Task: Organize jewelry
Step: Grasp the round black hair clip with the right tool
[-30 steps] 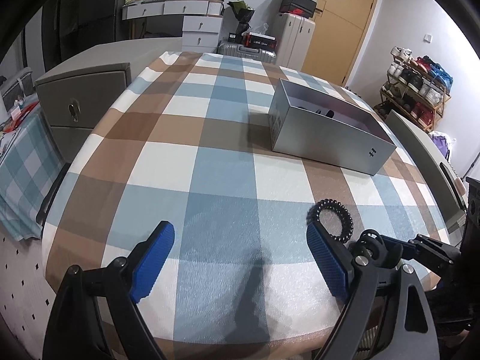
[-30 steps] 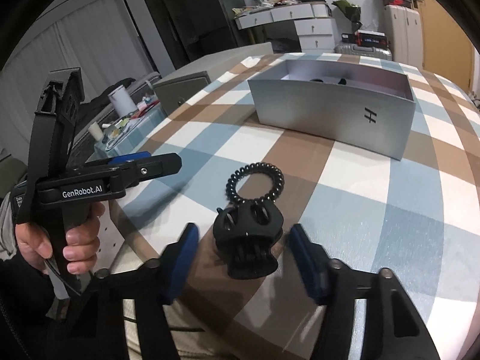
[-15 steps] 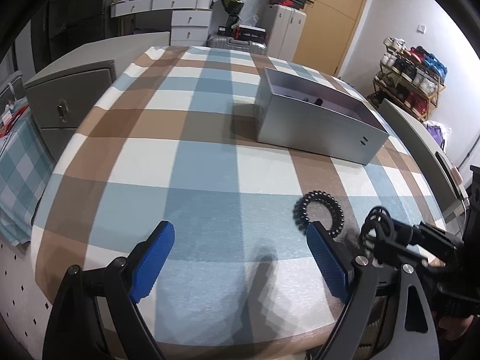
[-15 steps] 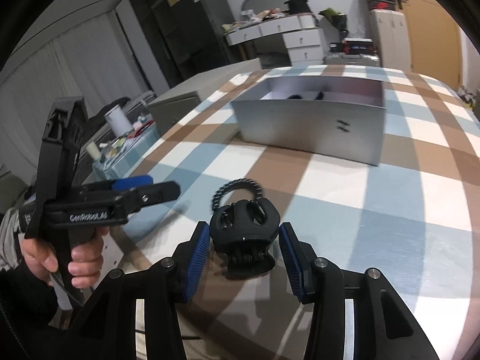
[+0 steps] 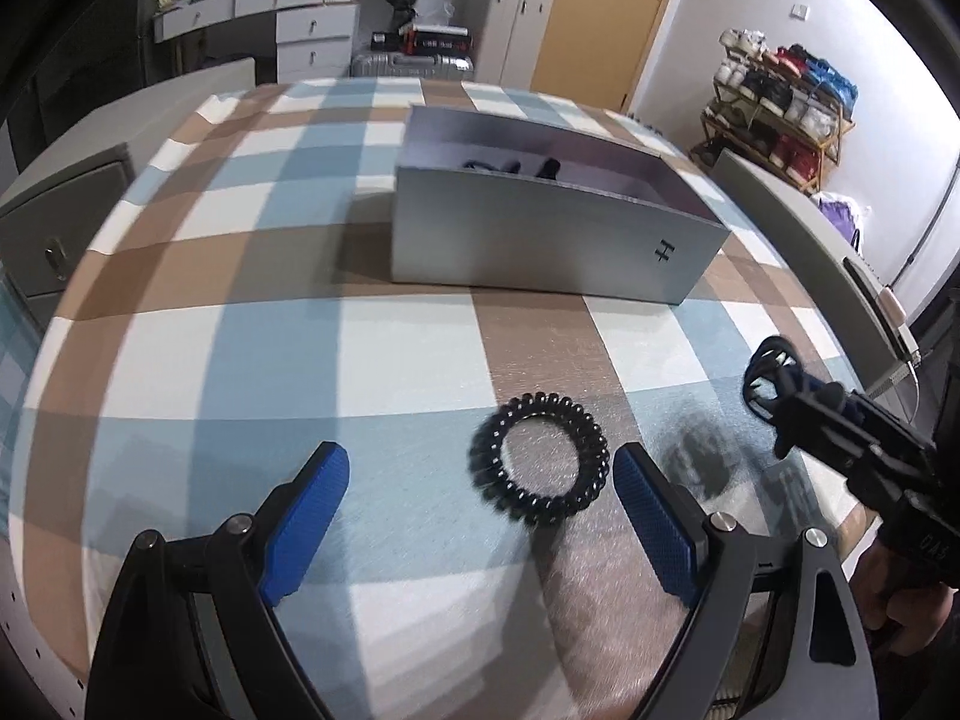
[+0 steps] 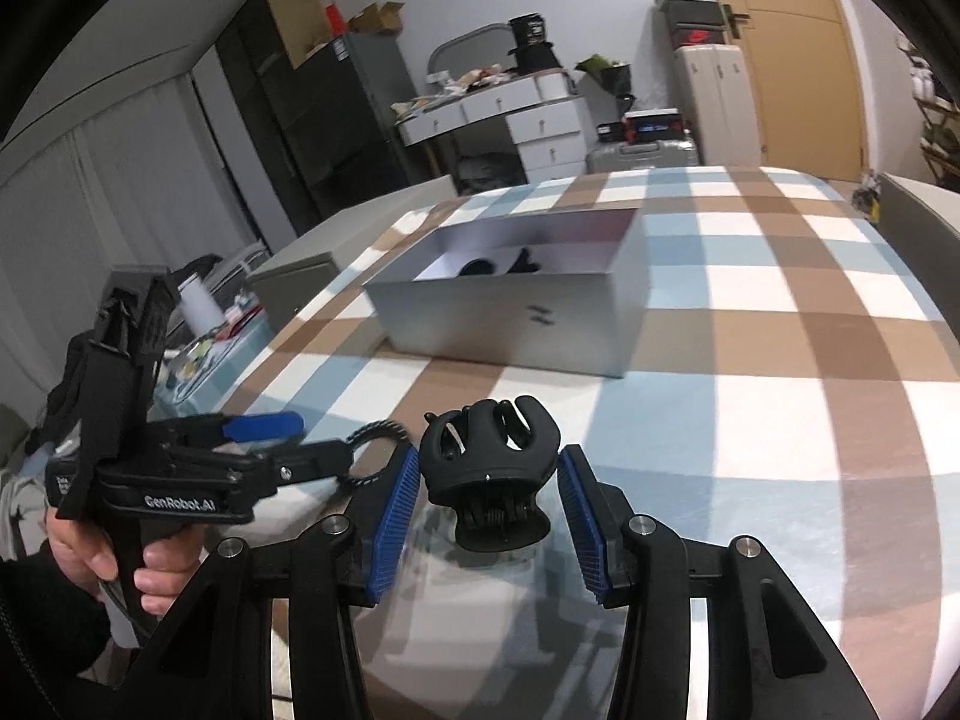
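Note:
A black spiral hair tie (image 5: 540, 459) lies flat on the checked tablecloth (image 5: 240, 330), between the fingers of my open left gripper (image 5: 480, 480) and nearer its right pad (image 5: 654, 522). My right gripper (image 6: 489, 519) is shut on a black claw clip (image 6: 489, 468) and holds it just above the cloth. In the left wrist view that right gripper (image 5: 786, 396) and the claw clip (image 5: 771, 369) hang at the right edge. An open silver box (image 5: 540, 240) with dark pieces inside stands farther back. In the right wrist view the left gripper (image 6: 300, 441) hides part of the hair tie (image 6: 375, 435).
The silver box (image 6: 510, 324) sits mid-table beyond both grippers. A grey cabinet (image 5: 54, 228) stands off the table's left edge and a grey bench back (image 5: 798, 228) runs along its right. A shoe rack (image 5: 780, 102) and white drawers (image 5: 300, 18) line the far walls.
My right gripper shut on the claw clip and lifted it off the cloth. My left gripper slid right, so the hair tie now lies between its fingers.

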A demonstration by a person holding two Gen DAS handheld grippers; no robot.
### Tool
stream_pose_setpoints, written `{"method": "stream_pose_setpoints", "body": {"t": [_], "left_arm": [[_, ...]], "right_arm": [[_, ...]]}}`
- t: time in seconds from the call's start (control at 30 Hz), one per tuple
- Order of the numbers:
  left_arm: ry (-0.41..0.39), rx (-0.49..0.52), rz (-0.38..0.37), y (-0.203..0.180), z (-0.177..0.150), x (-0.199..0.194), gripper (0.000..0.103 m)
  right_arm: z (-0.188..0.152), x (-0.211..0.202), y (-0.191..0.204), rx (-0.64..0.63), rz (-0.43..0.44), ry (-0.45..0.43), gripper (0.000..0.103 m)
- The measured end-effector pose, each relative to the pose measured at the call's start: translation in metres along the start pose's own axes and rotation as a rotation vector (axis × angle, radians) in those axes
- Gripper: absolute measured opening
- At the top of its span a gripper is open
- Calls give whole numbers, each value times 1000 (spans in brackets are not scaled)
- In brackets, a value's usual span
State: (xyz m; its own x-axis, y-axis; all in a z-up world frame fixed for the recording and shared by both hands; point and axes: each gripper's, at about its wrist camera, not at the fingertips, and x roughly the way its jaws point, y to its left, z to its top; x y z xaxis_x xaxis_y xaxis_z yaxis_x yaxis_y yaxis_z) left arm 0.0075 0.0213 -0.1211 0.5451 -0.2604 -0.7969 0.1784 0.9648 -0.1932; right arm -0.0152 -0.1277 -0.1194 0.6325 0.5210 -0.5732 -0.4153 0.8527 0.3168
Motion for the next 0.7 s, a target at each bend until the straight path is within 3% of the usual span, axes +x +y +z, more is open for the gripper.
{"method": "stream_pose_setpoints", "body": {"t": [0.2, 0.43, 0.5, 0.57, 0.63, 0.7], "left_arm": [[9, 16, -4, -9, 3, 7, 87], [18, 70, 51, -22, 5, 13, 84], [19, 89, 79, -24, 6, 13, 70], [20, 104, 60, -26, 7, 12, 54], [27, 115, 41, -28, 7, 11, 45], [30, 125, 43, -30, 7, 11, 43]], "right_arm": [[0, -4, -13, 28, -2, -15, 46], [-1, -5, -18, 43, -1, -19, 47], [-1, -6, -19, 45, 0, -18, 46], [-1, -7, -20, 42, -1, -20, 47], [-1, -8, -19, 38, -1, -20, 47], [0, -8, -18, 35, -2, -23, 47]]}}
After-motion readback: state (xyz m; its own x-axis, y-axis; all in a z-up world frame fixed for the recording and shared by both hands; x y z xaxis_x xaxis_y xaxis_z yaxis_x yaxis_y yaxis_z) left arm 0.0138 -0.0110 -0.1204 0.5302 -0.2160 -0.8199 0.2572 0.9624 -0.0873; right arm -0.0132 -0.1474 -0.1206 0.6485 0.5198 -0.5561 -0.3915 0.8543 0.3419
